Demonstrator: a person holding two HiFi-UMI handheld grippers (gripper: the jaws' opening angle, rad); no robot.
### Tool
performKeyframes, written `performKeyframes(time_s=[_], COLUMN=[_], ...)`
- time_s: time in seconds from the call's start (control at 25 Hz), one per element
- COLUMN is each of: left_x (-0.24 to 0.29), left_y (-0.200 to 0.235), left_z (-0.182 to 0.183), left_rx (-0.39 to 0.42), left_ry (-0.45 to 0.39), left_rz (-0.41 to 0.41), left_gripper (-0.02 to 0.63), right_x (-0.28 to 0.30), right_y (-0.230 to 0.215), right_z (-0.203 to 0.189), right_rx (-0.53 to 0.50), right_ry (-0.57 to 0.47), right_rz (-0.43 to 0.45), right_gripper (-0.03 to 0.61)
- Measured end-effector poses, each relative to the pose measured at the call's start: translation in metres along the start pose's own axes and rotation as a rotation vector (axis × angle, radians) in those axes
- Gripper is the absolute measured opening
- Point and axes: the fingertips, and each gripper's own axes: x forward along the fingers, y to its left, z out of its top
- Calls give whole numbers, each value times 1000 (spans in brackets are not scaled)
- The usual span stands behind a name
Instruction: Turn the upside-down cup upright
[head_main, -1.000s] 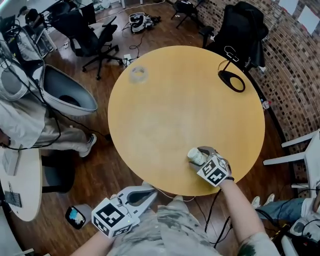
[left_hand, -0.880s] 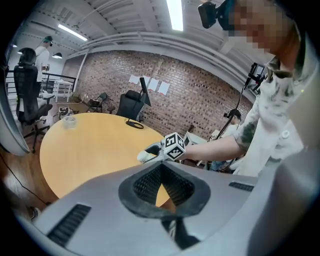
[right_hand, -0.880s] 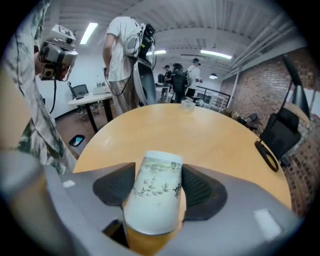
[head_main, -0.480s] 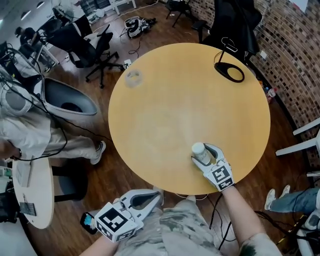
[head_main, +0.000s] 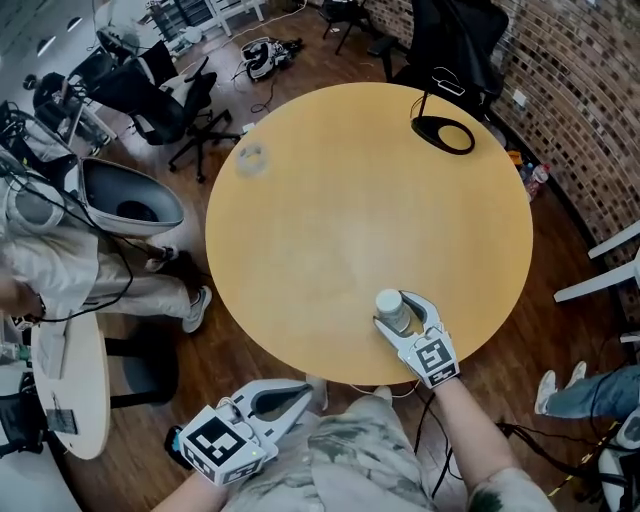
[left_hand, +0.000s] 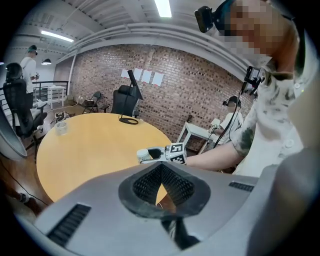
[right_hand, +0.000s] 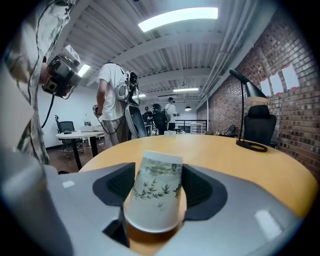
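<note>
Your right tool clamps the cup, jaws just easing apart. Its rim tilts toward you, base upward; the closed left tool is farther off.

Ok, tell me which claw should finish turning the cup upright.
Right. The right claw has the cup between its jaws, which just eased open slightly; the left claw hangs shut off the table.
</note>
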Motion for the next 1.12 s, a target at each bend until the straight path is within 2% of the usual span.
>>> performKeyframes(time_s=[0.32,0.48,0.56,0.64,0.76,0.88,1.0,1.12], left_x=[13,11,7,2,-7,-14,-20,-38], left_y=[-27,-38,-41,-47,-56,-61,-73,-85], left_z=[10,8,2,-3,-10,-15,-22,-31], left_rx=[29,19,7,-8,-31,-35,-9,28], left_ry=[2,0,-6,-13,-17,-29,-52,-91], left_rz=[6,22,35,53,83,86,52,18], left_gripper=[6,6,6,6,6,6,6,6], right_x=[-19,-21,-20,-27,-48,-76,-112,-147], right_y=[3,3,5,4,-1,-2,16,61], right_z=[-26,-28,-31,-29,-17,-4,0,8], right_rx=[-60,-71,-61,-41,9,68,97,92], right_ry=[60,81,91,89,73,63,85,99], right_rz=[19,32,46,45,26,-31,-94,-91], right_gripper=[279,281,338,359,368,368,368,367])
